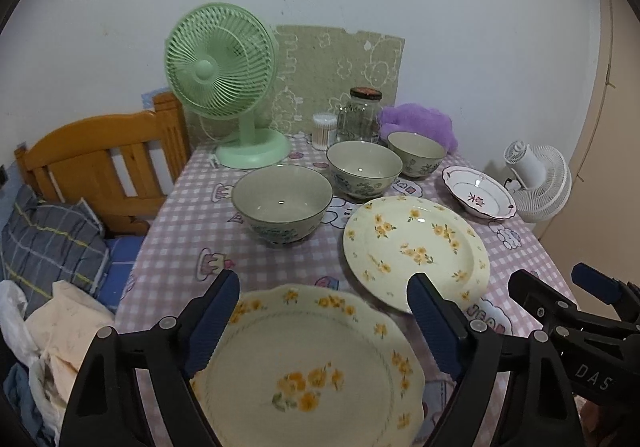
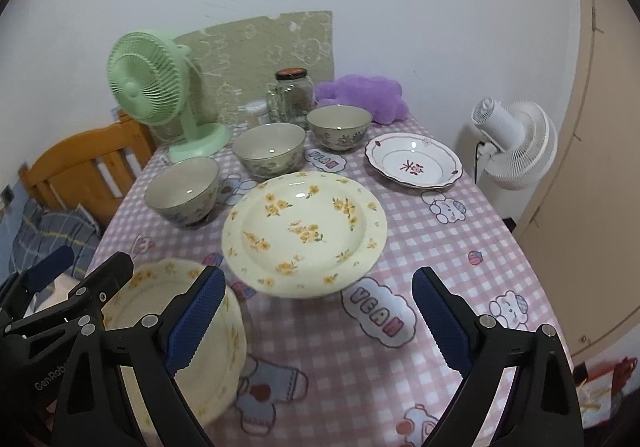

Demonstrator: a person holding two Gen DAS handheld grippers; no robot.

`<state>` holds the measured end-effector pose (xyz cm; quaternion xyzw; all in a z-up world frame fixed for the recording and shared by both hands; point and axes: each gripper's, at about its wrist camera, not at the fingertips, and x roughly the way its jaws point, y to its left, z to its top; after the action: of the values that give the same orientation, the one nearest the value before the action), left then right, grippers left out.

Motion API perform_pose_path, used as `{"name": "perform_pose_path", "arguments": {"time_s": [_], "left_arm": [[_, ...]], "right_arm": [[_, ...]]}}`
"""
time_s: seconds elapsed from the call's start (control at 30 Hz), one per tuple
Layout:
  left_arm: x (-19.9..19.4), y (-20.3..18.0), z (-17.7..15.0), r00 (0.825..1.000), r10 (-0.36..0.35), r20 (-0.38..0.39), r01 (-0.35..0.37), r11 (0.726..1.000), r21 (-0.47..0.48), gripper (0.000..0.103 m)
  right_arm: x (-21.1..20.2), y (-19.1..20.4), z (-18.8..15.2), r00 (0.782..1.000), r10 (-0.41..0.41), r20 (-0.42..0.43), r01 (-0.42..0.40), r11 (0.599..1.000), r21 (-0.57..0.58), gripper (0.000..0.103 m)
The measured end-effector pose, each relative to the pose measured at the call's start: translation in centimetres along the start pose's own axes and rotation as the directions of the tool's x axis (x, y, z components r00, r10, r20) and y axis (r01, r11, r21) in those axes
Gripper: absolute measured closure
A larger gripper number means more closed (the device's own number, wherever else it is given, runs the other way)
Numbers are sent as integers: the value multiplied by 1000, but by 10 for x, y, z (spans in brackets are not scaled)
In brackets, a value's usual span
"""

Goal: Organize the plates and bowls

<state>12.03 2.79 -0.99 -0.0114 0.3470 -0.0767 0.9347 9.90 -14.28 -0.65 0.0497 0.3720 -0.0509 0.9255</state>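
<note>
My left gripper [image 1: 322, 311] wide, empty, over scalloped yellow-flower plate [image 1: 312, 367] on bench [image 1: 180, 247]. Right gripper [image 2: 320, 307] wide, empty; round floral plate [image 2: 304, 235] just ahead. Three bowls [image 1: 282, 203] beyond. Approach step. Next: lower, clamp plate rim.

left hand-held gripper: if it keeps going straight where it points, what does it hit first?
Probably the near scalloped yellow-flower plate: it lies directly between and below the open fingers of the left hand-held gripper, which tilts down toward it. Depth is unclear; nothing else intervenes.

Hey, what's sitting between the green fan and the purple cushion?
A cotton swab tub and a glass jar, clearest in the left wrist view.
</note>
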Motion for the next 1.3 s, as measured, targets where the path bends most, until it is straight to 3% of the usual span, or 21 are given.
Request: {"name": "perform_pose_path", "arguments": {"time_s": [0.27, 0.4, 0.6, 0.77, 0.9, 1.03, 1.17, 1.3], "left_arm": [[62, -15, 21, 998, 10, -61, -12, 999, -32, 18], [100, -29, 24, 991, 27, -130, -35, 997, -64, 26], [144, -43, 27, 982, 67, -179, -91, 988, -128, 27], [175, -55, 24, 968, 124, -217, -147, 985, -91, 27], [192, -48, 23, 955, 68, -288, -114, 983, -145, 35], [194, -49, 26, 950, 92, -300, -143, 978, -151, 37], [197, -60, 25, 940, 123, -318, -163, 982, -99, 37], [190, -59, 25, 940, 117, -321, -159, 982, -107, 35]], "right_arm": [[59, -15, 31, 999, -14, -44, 15, 1000, 24, 8], [97, -29, 46, 997, 23, -69, -22, 1000, 13, 9], [154, -51, 61, 989, 73, -130, -73, 997, 6, 10], [198, -62, 64, 975, 94, -201, -97, 995, -6, 16], [222, -64, 65, 964, 109, -243, -116, 993, -12, 20], [233, -61, 68, 956, 133, -261, -141, 990, -13, 21], [238, -58, 69, 949, 148, -280, -158, 987, -16, 21], [233, -59, 67, 949, 141, -280, -151, 988, -15, 21]]}}
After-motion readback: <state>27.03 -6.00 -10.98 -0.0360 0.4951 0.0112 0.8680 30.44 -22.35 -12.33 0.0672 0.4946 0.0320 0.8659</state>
